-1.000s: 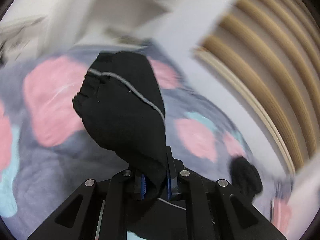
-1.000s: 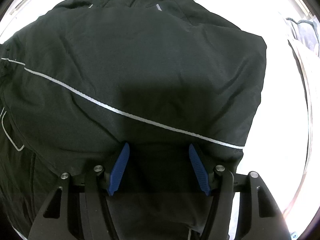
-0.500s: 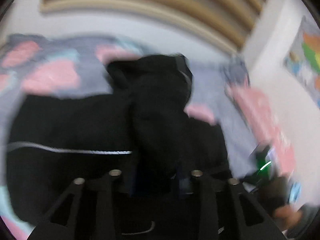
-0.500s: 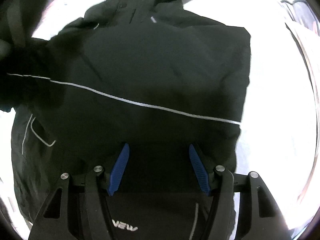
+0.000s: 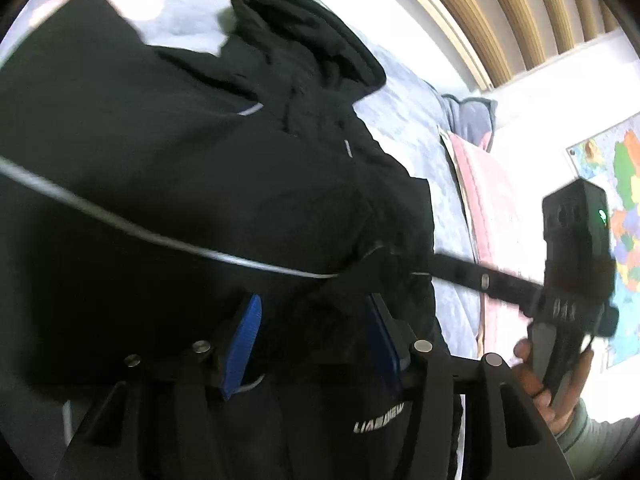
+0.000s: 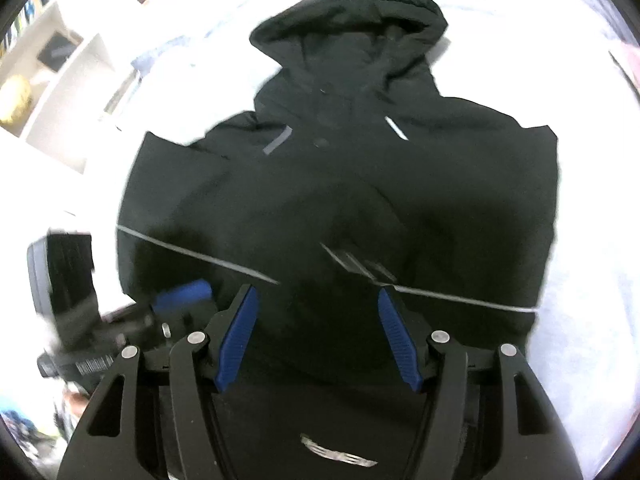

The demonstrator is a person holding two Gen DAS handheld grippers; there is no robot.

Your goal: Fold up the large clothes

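A black hooded jacket lies flat on the bed, hood at the far end, with a thin grey stripe across its body. One sleeve lies folded over the chest. My left gripper hovers low over that sleeve's cuff. Its jaws are opening, the cuff lies loose between them, and the blue pads do not press on it. My right gripper hangs open above the jacket's lower half with nothing in it. In the right wrist view one of the left gripper's pads shows at the jacket's left edge.
The bedcover is pale grey with pink patches. A pink pillow lies at its right side under a wooden slatted headboard. A wall map and white shelves flank the bed. A person's hand holds the right gripper's handle.
The left gripper carried the sleeve across and down onto the jacket, then its jaws parted and let the cuff go. The right gripper rose, so the whole jacket now shows.
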